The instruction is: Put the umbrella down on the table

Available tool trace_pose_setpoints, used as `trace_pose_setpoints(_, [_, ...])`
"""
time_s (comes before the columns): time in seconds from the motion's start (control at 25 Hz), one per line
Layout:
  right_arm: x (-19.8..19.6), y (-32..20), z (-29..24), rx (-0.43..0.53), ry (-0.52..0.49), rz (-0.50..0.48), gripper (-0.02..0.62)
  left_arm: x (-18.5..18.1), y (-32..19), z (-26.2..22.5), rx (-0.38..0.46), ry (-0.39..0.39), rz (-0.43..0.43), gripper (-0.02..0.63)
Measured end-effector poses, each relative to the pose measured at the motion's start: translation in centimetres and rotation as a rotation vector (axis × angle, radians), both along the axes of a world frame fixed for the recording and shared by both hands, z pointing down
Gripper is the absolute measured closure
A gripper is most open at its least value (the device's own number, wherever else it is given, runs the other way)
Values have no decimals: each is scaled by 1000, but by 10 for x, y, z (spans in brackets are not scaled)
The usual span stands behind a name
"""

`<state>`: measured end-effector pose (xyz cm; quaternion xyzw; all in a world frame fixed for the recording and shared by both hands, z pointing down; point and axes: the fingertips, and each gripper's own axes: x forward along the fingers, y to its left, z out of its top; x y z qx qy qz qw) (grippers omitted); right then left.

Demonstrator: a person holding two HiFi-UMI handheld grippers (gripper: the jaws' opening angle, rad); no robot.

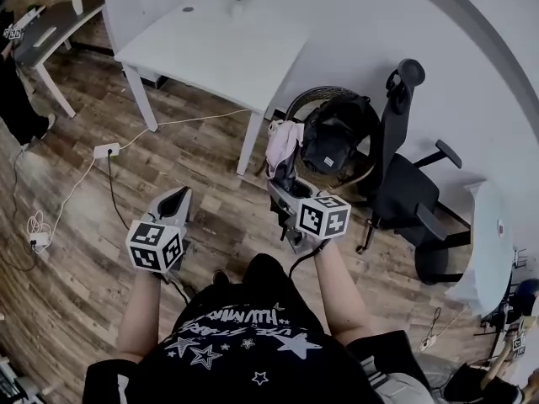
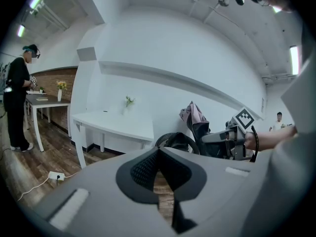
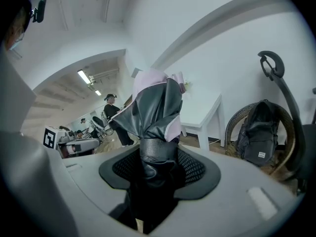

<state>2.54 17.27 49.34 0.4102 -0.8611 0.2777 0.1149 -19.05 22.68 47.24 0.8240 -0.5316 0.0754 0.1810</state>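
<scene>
Pink-and-grey folded umbrella (image 3: 153, 112) stands clamped in the right tongs (image 3: 158, 168), well short of the white surface (image 1: 219, 49); left tongs (image 2: 158, 154) closed, empty. Slick fabric could slip from the grip.

You face a white counter (image 1: 210, 45) set against the white wall (image 1: 362, 23). Wood-plank floor (image 1: 76, 251) runs beneath it, with a power strip (image 1: 106, 151) lying there. Right of the counter stands a black office chair (image 1: 404, 188); left of it, a darker desk (image 1: 46, 32).
</scene>
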Motion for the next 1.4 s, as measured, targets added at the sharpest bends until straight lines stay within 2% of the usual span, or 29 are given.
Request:
trace_pose_setpoints(0.4, [4, -44, 13, -13, 17, -9, 360, 3, -48, 1, -2, -11, 15, 603])
trace_pose_setpoints(0.6, [5, -92, 24, -30, 1, -22, 359, 0, -88, 11, -25, -14, -25, 603])
trace_pose_setpoints(1.0, [18, -200, 35, -56, 3, -48, 360, 19, -187, 14, -39, -28, -35, 603])
trace_pose_setpoints(1.4, [36, -300, 39, -66, 73, -110, 359, 43, -284, 8, -57, -38, -75, 603])
